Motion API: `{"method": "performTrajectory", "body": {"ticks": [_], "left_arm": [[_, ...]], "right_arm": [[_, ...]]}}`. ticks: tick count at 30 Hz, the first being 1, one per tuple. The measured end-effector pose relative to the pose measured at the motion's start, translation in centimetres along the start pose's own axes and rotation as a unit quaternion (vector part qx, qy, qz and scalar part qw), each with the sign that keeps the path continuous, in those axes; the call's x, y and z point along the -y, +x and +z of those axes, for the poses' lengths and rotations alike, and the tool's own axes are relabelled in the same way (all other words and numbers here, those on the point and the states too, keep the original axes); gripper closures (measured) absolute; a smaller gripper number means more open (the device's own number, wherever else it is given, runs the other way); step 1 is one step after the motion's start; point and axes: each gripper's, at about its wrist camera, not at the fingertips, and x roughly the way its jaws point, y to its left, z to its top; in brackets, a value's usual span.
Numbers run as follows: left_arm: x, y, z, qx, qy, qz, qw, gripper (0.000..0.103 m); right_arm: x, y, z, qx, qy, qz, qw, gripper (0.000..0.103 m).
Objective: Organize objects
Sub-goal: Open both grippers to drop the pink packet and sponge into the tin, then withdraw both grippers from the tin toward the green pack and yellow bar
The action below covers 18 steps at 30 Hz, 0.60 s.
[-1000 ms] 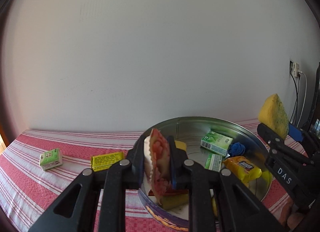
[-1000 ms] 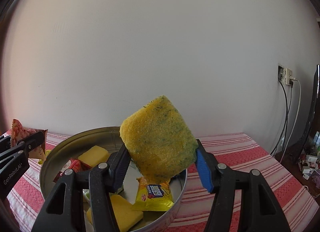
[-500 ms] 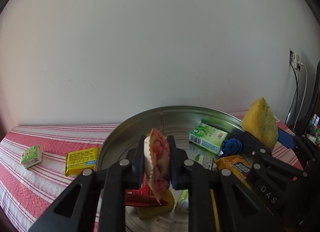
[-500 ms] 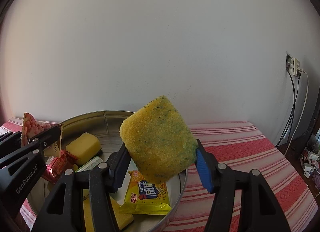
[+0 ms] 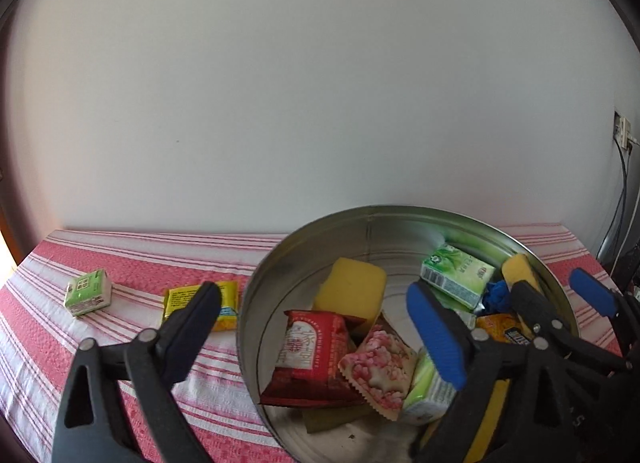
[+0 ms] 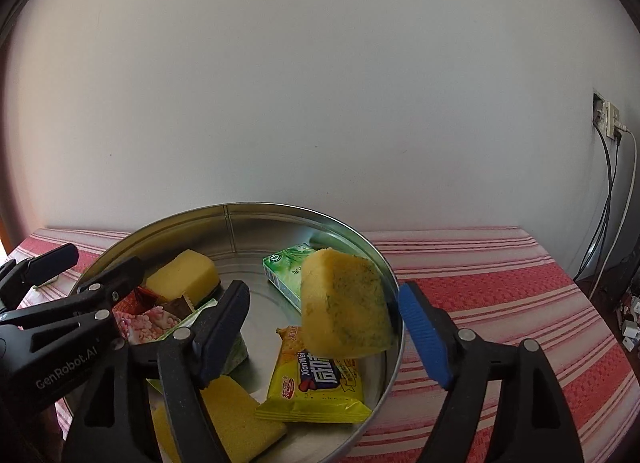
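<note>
Looking along the left hand-held gripper, its jaws are opening and now stand wide with nothing between them; the pink snack packet it pinched a second ago has dropped into the round metal tin and leans on a red packet, in front of a yellow sponge. A green tissue pack lies toward the tin's far side. Out on the striped table, toward its left edge, a small green pack and a yellow packet wait outside the tin, so the tidying looks unfinished.

From the right hand-held gripper, the jaws are opening too. The speckled sponge, clamped firmly half a second back, now touches only the blue pad, clear of the black one, tilted over the tin's right rim above a yellow cracker packet. My guess is it falls inside, though it sits close enough to the rim to tip onto the table.
</note>
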Motion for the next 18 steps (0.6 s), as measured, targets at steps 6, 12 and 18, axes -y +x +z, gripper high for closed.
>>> {"method": "performTrajectory", "body": {"ticks": [6,12,18], "left_arm": [[-1.0,-1.4,0.1,0.009,-0.015,-0.022,0.9996,0.000],[-1.7,-2.5,0.0,0.023,-0.007,-0.011,0.9996,0.000],[-2.4,-2.5,-0.4,0.038,-0.001,0.005,0.9993,0.000]], "right_arm": [[0.0,-1.2,0.4,0.020,0.020,0.010,1.000,0.018],[0.8,-3.4,0.6,0.085,0.042,0.002,0.995,0.017],[0.9,-4.3,0.4,0.117,0.059,0.003,0.991,0.013]]}}
